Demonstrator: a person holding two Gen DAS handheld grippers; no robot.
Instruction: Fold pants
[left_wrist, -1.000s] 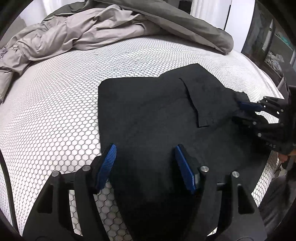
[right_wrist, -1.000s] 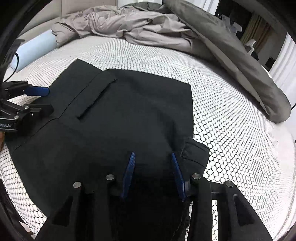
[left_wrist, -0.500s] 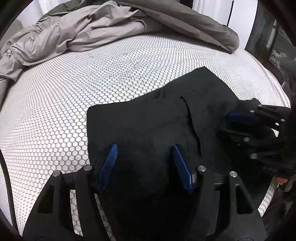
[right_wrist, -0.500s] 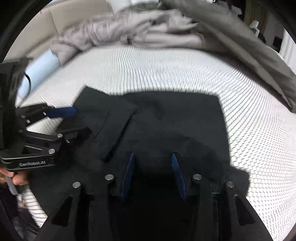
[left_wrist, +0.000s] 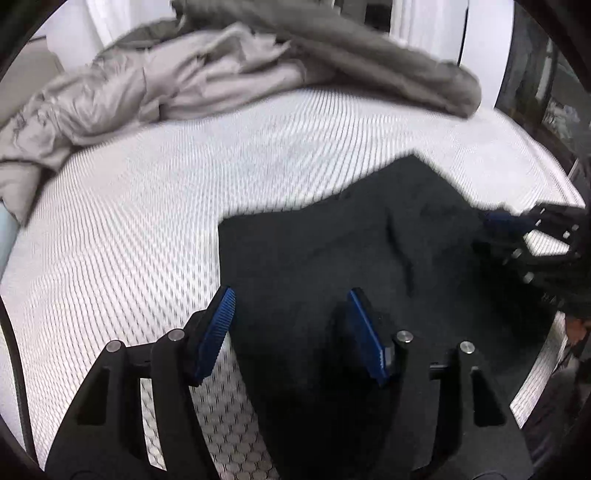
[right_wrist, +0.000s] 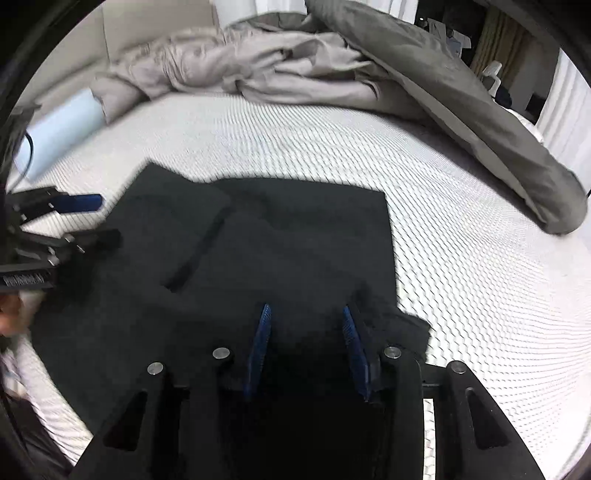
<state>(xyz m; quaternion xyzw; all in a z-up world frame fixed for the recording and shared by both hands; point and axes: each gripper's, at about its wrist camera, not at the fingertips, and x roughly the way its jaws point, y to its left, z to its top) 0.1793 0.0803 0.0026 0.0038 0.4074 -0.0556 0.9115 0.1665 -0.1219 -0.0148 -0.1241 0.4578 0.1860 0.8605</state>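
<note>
Right wrist: black matte pants (right_wrist: 280, 243), honeycomb-textured mattress (right_wrist: 461, 266), crumpled duvet (right_wrist: 280, 70).

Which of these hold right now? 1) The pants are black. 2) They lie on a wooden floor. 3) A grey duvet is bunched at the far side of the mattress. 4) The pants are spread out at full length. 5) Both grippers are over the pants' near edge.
1) True: the pants are black.
2) False: they lie on a white, honeycomb-patterned mattress.
3) True: the grey duvet is bunched at the far side.
4) False: they already form a compact folded shape.
5) True: the left gripper and the right gripper are both over the near edge.
</note>
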